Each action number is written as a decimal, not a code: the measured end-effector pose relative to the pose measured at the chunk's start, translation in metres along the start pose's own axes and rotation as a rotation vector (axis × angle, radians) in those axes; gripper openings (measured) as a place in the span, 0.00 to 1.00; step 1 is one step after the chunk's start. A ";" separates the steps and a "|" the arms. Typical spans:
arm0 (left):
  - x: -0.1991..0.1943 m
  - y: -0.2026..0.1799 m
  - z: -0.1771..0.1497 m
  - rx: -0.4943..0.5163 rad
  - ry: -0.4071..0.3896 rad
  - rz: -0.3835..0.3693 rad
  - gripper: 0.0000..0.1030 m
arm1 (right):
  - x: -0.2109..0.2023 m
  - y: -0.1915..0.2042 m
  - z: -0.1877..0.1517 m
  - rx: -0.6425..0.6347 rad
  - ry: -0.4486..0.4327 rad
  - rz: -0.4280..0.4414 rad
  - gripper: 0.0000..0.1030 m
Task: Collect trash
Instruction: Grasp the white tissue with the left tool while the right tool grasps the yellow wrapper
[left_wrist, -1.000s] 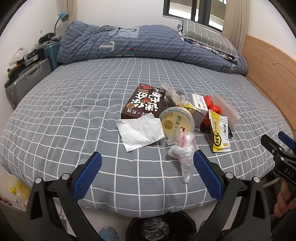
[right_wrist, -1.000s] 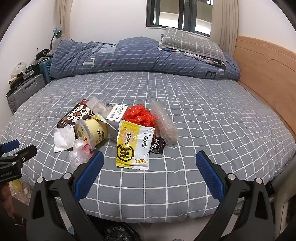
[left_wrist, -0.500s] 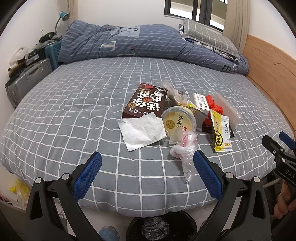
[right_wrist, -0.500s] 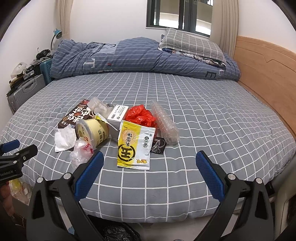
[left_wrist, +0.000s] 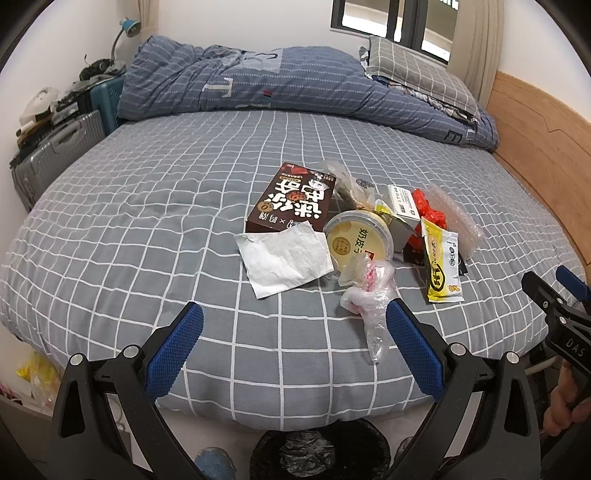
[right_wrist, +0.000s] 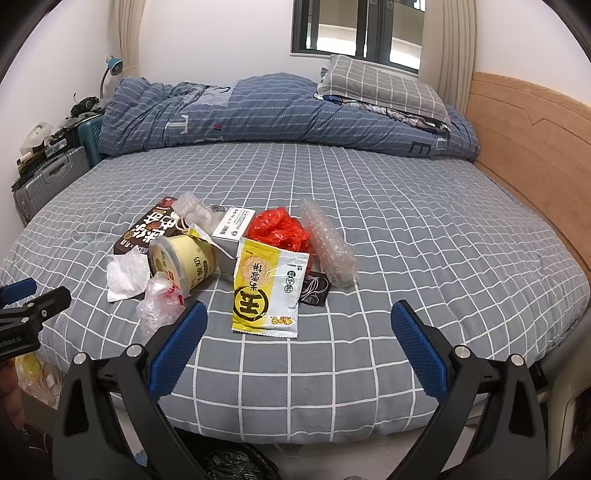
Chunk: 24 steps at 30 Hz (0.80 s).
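Note:
Trash lies in a cluster on the grey checked bed (left_wrist: 147, 229): a brown box (left_wrist: 291, 203), a white paper napkin (left_wrist: 284, 258), a yellow tub (left_wrist: 358, 240), a crumpled clear bag (left_wrist: 369, 295), a yellow snack packet (right_wrist: 266, 291), a red bag (right_wrist: 277, 229), a white box (right_wrist: 232, 225) and a bubble-wrap piece (right_wrist: 328, 251). My left gripper (left_wrist: 293, 332) is open and empty, just short of the napkin and clear bag. My right gripper (right_wrist: 295, 332) is open and empty, just short of the yellow packet.
A bin with a black liner (left_wrist: 317, 454) stands on the floor below the bed's near edge. A folded blue duvet (right_wrist: 258, 110) and pillow (right_wrist: 380, 85) lie at the far side. Suitcases (left_wrist: 55, 155) stand left; a wooden headboard (right_wrist: 535, 147) is right.
Both grippers have crept slightly forward toward the trash; the pile looks a little nearer. Nothing on the bed has moved.

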<state>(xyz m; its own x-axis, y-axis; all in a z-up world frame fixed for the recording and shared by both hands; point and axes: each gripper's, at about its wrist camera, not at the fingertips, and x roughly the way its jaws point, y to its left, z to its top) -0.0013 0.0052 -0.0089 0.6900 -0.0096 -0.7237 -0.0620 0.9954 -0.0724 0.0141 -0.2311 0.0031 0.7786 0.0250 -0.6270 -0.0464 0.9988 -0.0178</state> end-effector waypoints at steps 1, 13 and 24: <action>0.001 0.000 0.000 -0.001 0.003 0.002 0.94 | 0.001 0.000 0.000 0.000 0.002 0.001 0.93; 0.055 0.015 0.017 0.003 0.064 0.053 0.94 | 0.057 0.021 0.012 -0.035 0.071 0.002 0.93; 0.122 0.024 0.029 -0.011 0.165 0.039 0.94 | 0.117 0.017 0.022 -0.003 0.154 0.015 0.93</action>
<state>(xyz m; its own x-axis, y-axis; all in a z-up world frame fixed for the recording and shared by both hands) 0.1022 0.0305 -0.0791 0.5590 0.0125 -0.8291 -0.0948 0.9943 -0.0490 0.1180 -0.2100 -0.0536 0.6727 0.0327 -0.7392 -0.0592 0.9982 -0.0097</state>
